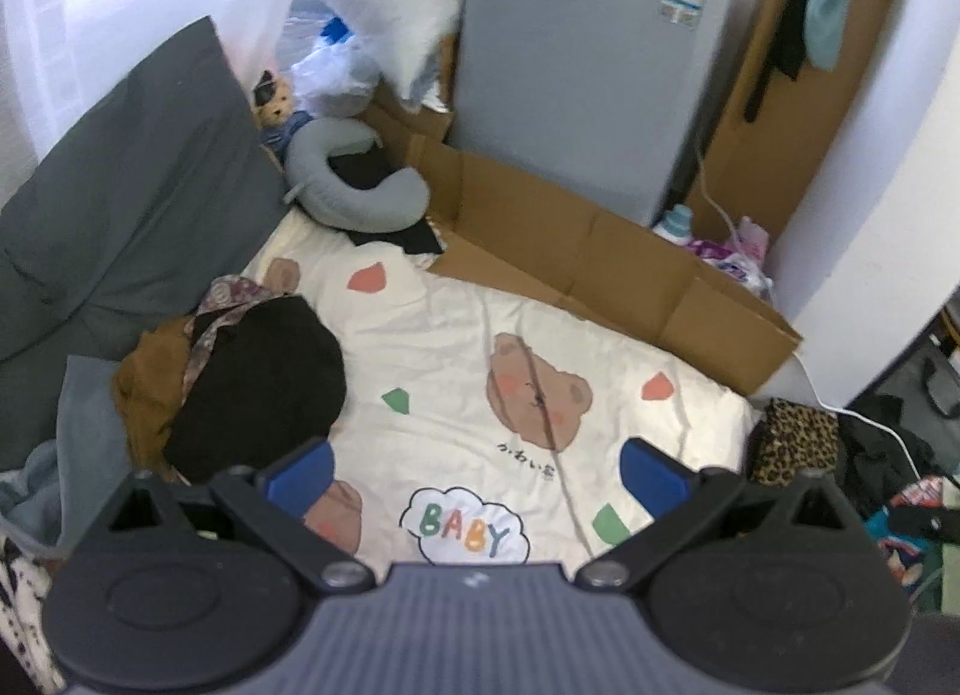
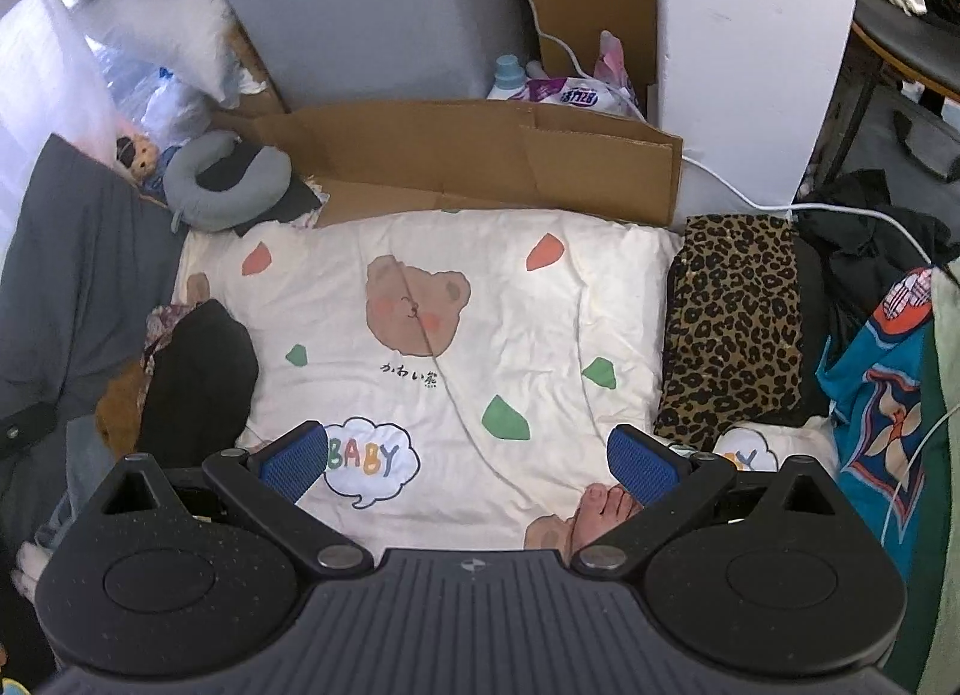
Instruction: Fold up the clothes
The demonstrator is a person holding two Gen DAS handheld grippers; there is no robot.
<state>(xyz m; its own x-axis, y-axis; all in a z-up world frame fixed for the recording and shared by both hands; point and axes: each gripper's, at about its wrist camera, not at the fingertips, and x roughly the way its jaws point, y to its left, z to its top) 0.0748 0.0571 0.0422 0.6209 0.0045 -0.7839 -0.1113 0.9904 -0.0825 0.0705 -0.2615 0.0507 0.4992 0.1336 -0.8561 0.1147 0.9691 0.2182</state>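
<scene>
Cloth is all you have here — soft, light, limp, apt to sag and slide once lifted. Your left gripper [image 1: 477,470] stands wide and empty over the bear-print quilt [image 1: 456,347]; off its left finger lies a rumpled heap, a black garment [image 1: 258,383] atop a brown one [image 1: 147,389]. Your right gripper [image 2: 468,458] is likewise spread with nothing between the fingers; beyond its right finger a leopard-print piece [image 2: 735,323] lies flat and squared — folded, by the look of it. Judging by the heap, pinch an edge or corner, not the bunched middle.
</scene>
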